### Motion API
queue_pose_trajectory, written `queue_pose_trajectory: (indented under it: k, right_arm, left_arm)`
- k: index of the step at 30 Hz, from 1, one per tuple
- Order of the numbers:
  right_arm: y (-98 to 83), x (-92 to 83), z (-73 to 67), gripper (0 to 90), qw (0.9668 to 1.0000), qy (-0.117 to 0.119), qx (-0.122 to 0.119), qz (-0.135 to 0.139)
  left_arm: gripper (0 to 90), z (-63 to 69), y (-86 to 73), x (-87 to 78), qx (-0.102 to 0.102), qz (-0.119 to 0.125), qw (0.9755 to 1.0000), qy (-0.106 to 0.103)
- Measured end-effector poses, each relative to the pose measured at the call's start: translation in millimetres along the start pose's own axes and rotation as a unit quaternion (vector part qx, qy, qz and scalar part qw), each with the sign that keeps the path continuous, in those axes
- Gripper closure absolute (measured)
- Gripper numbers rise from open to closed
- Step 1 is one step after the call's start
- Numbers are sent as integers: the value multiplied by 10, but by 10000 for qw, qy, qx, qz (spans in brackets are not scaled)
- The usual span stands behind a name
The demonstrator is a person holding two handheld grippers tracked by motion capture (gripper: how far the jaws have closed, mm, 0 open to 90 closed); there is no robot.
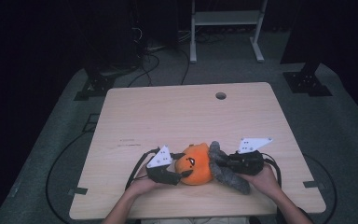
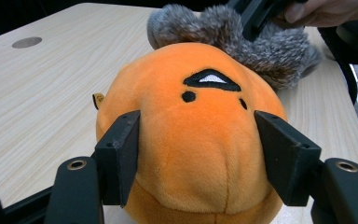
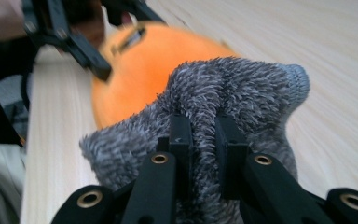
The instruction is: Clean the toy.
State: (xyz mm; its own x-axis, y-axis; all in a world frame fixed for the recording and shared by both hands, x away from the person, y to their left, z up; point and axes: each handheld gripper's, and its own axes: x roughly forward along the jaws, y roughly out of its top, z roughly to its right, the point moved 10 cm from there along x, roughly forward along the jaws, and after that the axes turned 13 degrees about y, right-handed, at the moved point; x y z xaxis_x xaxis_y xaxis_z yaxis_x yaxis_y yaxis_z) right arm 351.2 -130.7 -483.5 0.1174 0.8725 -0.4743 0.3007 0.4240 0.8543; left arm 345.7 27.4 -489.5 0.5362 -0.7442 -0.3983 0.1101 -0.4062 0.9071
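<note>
- Orange plush toy [image 1: 195, 164] sits lower centre of the high view, on the wooden table [image 1: 177, 116] near its front edge, between the two grippers. Embroidered face points toward the left gripper's camera.
- Grey fuzzy sock [image 1: 225, 169] lies just right of the plush in the high view, touching it. In the left gripper view it shows at the top, behind the plush.
- Left gripper [image 2: 200, 154]: jaws straddle the plush, one on each flank, pressing into the fabric. Grasping the plush, not fully clamped down.
- Right gripper [image 3: 200, 140]: clenched tight on a fold of the sock, pile bunched up between the jaws.
- Progress, my read: both grasps are made. Whether the job is pulling the sock off the plush or putting it on, I can't tell from these frames.
- Sock looks bunched beside the plush and not wrapped round it. Hard to tell if any of it hooks over the back side.
- Left to do: the actual pull or fit, then release both.
- Count: one plush, one sock, two grippers, two hands, one table.
- Table has one round cable hole [image 1: 221, 95], upper right of its top in the high view.
- Risk guess: plush could slip out of the left jaws if the right pulls hard.
</note>
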Motion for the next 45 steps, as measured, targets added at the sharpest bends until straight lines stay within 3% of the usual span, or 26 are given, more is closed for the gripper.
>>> queue_pose_trajectory:
  k: [5,10,11,14,16,18,22,28,30,33,37,39,41,44,45]
  right_arm:
    - [-160,-90,44,788,9996,-14,212,-191]
    - [30,-99,10,788,9994,201,203,200]
    - [66,-74,7,788,9994,216,174,212]
    - [59,42,-20,788,9995,281,146,62]
    - [29,78,-53,789,9994,313,123,2]
    - [7,82,-114,788,9994,335,78,-36]
    - [-121,74,-217,788,9992,373,39,-143]
    - [-269,-105,-158,790,9988,281,266,-286]
    - [-178,-186,-151,789,9992,289,288,-35]
    - [45,-199,-155,789,9993,298,120,196]
    - [228,-1,-118,789,9992,390,-42,52]
    - [208,102,-76,789,9988,489,21,-35]
    - [175,116,-47,791,9982,569,169,85]
    - [52,73,-23,791,9984,467,299,109]
    - [3,60,-20,791,9984,437,340,93]
  left_arm:
    - [341,21,12,6,-11,52,9999,-98]
    - [332,16,7,-4,-44,33,9999,-154]
    - [311,14,11,-5,-112,18,9998,-160]
    - [156,2,78,2,-672,-130,9972,-284]
    - [104,3,115,22,-830,-185,9960,-265]
    - [126,3,75,71,-624,-374,9973,-28]
    - [213,67,33,59,-213,-339,9992,5]
    - [279,75,4,24,-101,-319,9994,13]
    - [292,83,6,32,-46,-284,9996,-26]
    - [305,126,22,51,136,-229,9996,-58]
    - [317,155,9,32,349,-206,9992,-66]
    - [317,136,-14,16,327,-233,9992,-52]
    - [301,117,-10,7,178,-214,9996,-61]
    - [188,95,55,43,-326,-249,9992,-33]
    - [176,100,77,58,-380,-257,9989,-2]
